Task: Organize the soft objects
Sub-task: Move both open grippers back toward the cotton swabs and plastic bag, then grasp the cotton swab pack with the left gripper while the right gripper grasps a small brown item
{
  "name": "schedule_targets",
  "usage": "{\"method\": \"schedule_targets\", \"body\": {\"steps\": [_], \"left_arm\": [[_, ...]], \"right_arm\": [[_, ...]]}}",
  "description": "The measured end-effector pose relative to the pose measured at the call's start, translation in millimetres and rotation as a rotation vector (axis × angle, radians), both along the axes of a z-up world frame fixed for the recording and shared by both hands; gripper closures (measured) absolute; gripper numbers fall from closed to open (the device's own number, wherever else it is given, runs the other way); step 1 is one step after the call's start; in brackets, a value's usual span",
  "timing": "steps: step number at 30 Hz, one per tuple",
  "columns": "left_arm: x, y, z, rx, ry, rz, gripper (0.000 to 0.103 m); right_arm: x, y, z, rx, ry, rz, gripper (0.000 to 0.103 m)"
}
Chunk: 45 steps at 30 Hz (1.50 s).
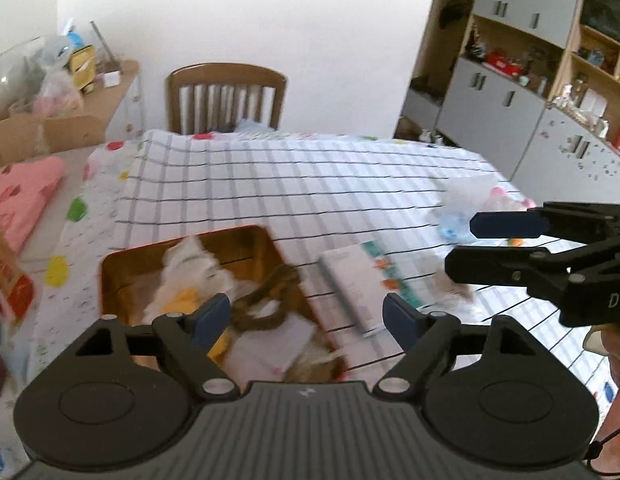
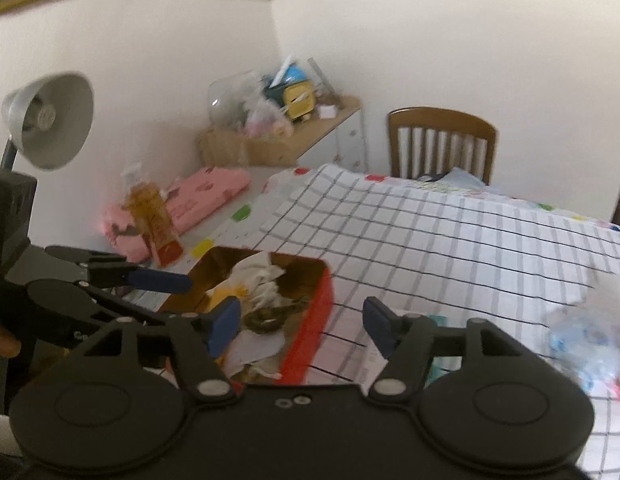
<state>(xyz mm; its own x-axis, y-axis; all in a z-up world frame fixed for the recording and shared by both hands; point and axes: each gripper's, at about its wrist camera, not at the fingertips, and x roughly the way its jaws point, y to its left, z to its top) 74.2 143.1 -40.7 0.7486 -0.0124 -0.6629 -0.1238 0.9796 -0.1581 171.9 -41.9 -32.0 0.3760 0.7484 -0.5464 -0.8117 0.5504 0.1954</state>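
- We saw a wide desk (image 1: 293, 184) covered by a white cloth with a dark grid and coloured dots along its edge.
- A brown wooden chair with a slatted back (image 1: 226, 98) stood at the far side of the desk.
- A red-walled rectangular box with a brownish inside (image 1: 121, 272) sat on the desk near its left edge; in the right wrist view its red wall (image 2: 310, 344) faced the camera.
- Inside the box lay the soft objects: a crumpled white cloth piece (image 1: 193, 276), a dark brown plush or cord-like item (image 1: 265, 300) blurred beyond telling, a yellow soft piece (image 1: 185, 298) and a flat pale sheet (image 1: 269, 340).
- A folded pink fabric bundle (image 1: 23, 200) rested to the left, off the checked cloth.
- A white booklet with a teal printed edge (image 1: 358, 284) lay on the desk just beside the box, on its right.
- A clear plastic bag with blue and pink contents (image 1: 478, 204) lay further right on the desk.
- Our left gripper (image 1: 307, 316) hovered over the box's near end, spread wide with nothing between its blue pads.
- Our right gripper (image 2: 301, 320) was likewise spread and empty, above the box's red wall.
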Motion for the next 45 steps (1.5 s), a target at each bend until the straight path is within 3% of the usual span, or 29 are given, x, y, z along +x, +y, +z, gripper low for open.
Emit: {"method": "schedule_targets", "body": {"steps": [9,19,24,31,37,41,45], "left_arm": [[37.0,-64.1,3.2,-0.014,-0.023,-0.079,0.019],[79.1,-127.1,-7.1,-0.048,-0.008,-0.122,0.018],[98.5,-154.2,-15.7,-0.005,-0.013,-0.135,0.008],[124.0,-178.0,-45.7,-0.031,0.027,-0.19,0.004],[141.3,-190.5,-66.0,0.033,0.05,-0.156,0.004],[149.0,-194.5,-78.3,0.052,0.057,-0.141,0.004],[156.9,-199.5,-94.6,0.076,0.078,-0.126,0.004]], "right_arm": [[20.6,-76.0,0.8,0.008,-0.015,-0.106,0.022],[52.1,-141.7,-18.0,-0.026,0.004,-0.173,0.013],[72.7,-165.1,-27.6,-0.038,0.013,-0.198,0.009],[106.2,-177.9,-51.6,-0.07,0.05,-0.221,0.009],[128.0,-177.5,-63.3,-0.084,0.072,-0.222,0.011],[142.1,-169.5,-67.9,-0.097,0.08,-0.196,0.018],[158.4,-157.7,-81.4,-0.113,0.146,-0.189,0.026]]}}
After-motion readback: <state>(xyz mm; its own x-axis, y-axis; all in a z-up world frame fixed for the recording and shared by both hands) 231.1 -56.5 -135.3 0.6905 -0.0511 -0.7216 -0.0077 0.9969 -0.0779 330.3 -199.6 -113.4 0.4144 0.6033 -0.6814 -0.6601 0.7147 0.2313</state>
